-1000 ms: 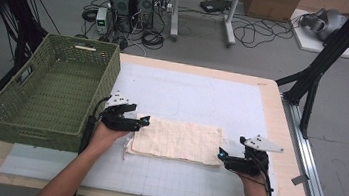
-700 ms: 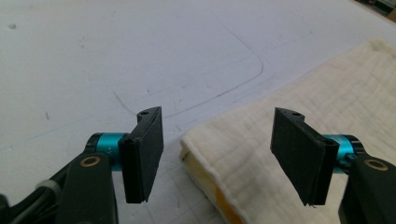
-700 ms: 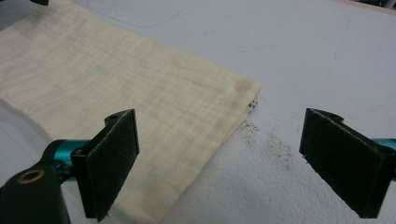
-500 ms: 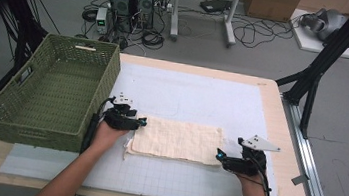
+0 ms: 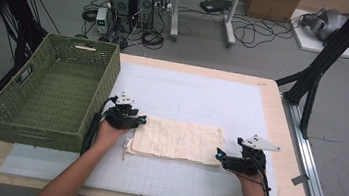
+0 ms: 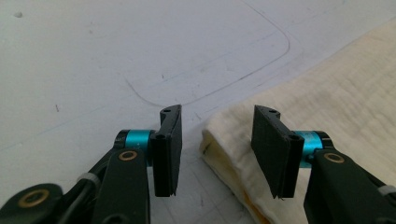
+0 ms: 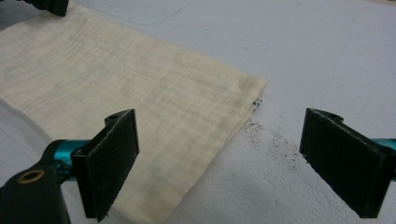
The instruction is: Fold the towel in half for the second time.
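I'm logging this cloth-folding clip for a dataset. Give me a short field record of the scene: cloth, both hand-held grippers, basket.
cloth: cream folded cloth lying flat on the white mat
left hand-held gripper: at the cloth's left end, jaws have just been closing, folded corner between them, pads not yet pressing
right hand-held gripper: at the cloth's right end, jaws wide, straddling its edge
basket: green woven basket, at the table's left

Wooden table (image 5: 281,111) under white mat (image 5: 198,96), with green basket (image 5: 53,88) and cream cloth (image 5: 177,139).
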Available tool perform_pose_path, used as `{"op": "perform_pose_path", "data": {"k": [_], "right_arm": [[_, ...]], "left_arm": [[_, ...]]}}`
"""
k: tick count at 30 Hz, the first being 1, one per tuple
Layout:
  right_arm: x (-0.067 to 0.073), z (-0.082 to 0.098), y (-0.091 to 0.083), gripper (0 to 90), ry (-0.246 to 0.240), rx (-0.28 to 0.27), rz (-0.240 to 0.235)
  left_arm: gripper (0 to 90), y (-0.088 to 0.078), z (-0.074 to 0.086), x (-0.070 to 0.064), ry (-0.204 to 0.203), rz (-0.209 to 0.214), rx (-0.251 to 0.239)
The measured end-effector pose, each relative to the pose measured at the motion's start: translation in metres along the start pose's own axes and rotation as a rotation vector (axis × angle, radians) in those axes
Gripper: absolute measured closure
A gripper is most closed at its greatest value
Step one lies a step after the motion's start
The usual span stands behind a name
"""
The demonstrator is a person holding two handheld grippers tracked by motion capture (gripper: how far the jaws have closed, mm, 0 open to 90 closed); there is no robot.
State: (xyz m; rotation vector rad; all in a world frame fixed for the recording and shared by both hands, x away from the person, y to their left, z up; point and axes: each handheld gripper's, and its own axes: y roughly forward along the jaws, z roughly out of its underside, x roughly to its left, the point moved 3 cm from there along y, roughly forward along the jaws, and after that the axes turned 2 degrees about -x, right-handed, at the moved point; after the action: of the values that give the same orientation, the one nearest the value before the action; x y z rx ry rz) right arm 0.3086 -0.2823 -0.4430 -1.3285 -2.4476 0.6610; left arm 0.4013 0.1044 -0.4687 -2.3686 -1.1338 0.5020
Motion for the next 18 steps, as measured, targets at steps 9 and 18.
{"op": "perform_pose_path", "data": {"k": [9,18], "right_arm": [[0.001,-0.005,0.014,11.2,-0.005,0.029,-0.008],[-0.008,-0.021,0.049,11.2,0.010,0.109,-0.016]], "left_arm": [[83.9,0.000,0.001,-0.006,0.049,0.016,0.025],[83.7,-0.002,0.002,-0.001,-0.020,0.041,0.017]]}}
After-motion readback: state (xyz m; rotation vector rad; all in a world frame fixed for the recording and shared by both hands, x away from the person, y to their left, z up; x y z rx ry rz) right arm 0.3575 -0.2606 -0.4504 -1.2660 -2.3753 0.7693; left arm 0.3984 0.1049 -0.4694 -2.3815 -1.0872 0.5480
